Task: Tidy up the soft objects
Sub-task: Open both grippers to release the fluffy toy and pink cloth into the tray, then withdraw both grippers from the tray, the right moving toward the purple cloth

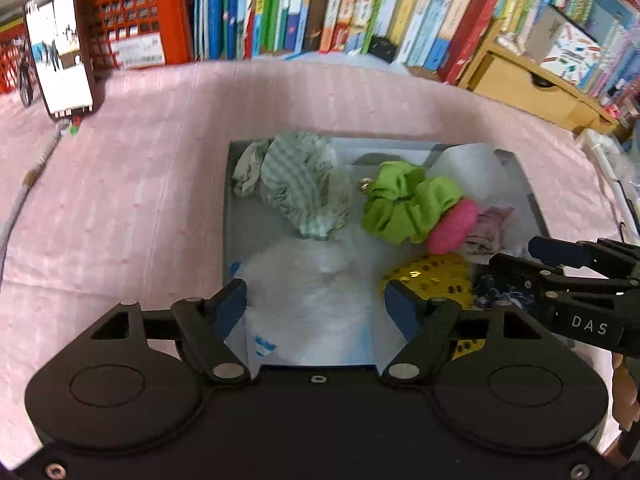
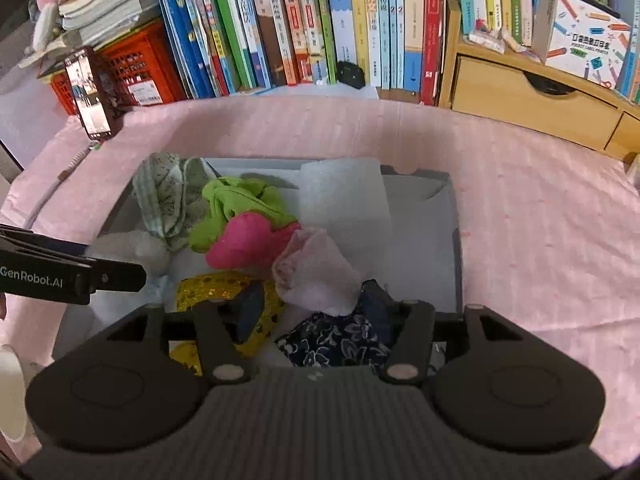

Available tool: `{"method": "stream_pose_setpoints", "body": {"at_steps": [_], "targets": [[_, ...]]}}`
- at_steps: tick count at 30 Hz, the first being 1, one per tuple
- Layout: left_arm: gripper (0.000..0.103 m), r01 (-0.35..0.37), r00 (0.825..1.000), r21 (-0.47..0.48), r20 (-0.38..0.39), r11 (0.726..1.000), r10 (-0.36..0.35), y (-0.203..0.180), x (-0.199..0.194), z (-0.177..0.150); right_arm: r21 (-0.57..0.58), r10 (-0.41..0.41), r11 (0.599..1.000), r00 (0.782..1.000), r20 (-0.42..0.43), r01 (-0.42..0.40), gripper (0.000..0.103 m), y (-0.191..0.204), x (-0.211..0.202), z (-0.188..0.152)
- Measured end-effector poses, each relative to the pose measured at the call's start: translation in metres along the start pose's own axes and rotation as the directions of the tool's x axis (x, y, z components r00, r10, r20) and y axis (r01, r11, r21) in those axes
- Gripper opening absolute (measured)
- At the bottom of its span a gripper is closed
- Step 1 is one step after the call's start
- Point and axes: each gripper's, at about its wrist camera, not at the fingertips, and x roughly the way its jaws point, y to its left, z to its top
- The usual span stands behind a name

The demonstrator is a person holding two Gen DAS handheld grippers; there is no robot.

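A grey box [image 1: 227, 216] [image 2: 456, 240] on the pink cloth holds soft things: a green striped cloth [image 1: 300, 184] [image 2: 164, 196], a lime green scrunchie [image 1: 404, 204] [image 2: 236, 208], a pink plush piece [image 1: 452, 228] [image 2: 248, 240], a yellow sequin piece [image 1: 432, 276] [image 2: 216, 288], a white fluffy piece [image 1: 312, 292], a pale pink cloth [image 2: 312, 268] and a dark floral cloth [image 2: 336, 340]. My left gripper [image 1: 316, 304] is open over the white fluffy piece. My right gripper [image 2: 312, 312] is open above the floral and pale pink cloths, and also shows in the left wrist view [image 1: 560, 276].
A phone [image 1: 60, 48] [image 2: 90, 96] stands propped at the far left. Red crates [image 1: 136, 20] [image 2: 132, 68], a row of books [image 1: 360, 4] [image 2: 304, 20] and a wooden drawer unit [image 1: 532, 84] [image 2: 528, 104] line the back. White foam sheet [image 2: 344, 200] lies in the box.
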Motion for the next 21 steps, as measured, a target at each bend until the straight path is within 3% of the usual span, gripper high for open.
{"method": "stream_pose_setpoints", "body": {"at_steps": [9, 21], "targets": [[0.081, -0.012, 0.991, 0.109, 0.134, 0.994, -0.003, -0.031, -0.048, -0.024, -0.038, 0.021, 0.999, 0.992, 0.125, -0.017, 0.077, -0.001, -0.050, -0.017], [0.083, 0.051, 0.966, 0.216, 0.238, 0.975, -0.103, -0.058, -0.101, -0.077, -0.076, 0.071, 0.996, 0.967, 0.244, -0.054, 0.081, -0.007, -0.119, -0.056]]}}
